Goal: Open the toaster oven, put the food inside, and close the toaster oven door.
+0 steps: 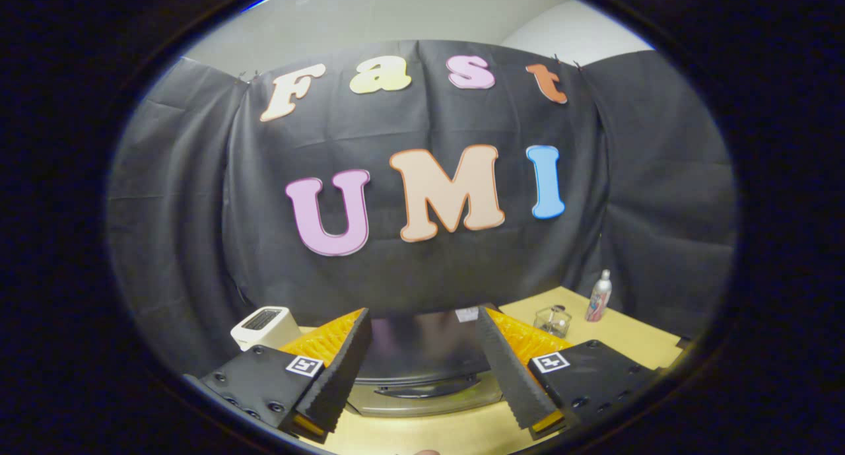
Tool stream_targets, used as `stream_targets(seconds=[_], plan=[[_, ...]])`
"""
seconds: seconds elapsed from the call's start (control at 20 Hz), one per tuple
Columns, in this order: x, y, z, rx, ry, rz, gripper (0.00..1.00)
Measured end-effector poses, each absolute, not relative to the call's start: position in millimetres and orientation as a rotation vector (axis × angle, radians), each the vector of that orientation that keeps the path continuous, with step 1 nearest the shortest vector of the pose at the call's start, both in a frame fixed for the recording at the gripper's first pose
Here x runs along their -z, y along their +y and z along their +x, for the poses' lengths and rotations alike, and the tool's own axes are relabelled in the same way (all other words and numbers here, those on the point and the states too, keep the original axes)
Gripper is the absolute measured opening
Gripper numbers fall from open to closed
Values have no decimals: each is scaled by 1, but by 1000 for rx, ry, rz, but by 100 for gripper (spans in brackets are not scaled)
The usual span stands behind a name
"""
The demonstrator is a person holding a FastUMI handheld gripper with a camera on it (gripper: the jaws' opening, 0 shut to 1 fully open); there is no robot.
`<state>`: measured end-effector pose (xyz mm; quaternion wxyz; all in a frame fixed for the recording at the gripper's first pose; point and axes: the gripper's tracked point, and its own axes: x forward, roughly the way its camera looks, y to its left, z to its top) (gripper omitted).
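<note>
Between spread fingers, gripper (422, 376) empty; toaster oven (422, 369) just ahead, sides hidden, door shut.

Even, fairly dim indoor light falls from above. The pale wooden tabletop (627, 339) is the brightest surface. The dark glossy top of the silver toaster oven (422, 356) carries a soft, blurred reflection. Fisheye bending curves straight lines outward; the gripper (422, 369), fingers spread apart, looks sharp, shadows faint
</note>
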<state>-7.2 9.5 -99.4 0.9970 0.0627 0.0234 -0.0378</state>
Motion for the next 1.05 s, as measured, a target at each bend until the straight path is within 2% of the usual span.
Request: stream_targets(seconds=[0.4, 1.05], plan=[[31, 19, -13, 55, -61, 50, 99], [46, 3, -15, 67, -132, 116, 99]])
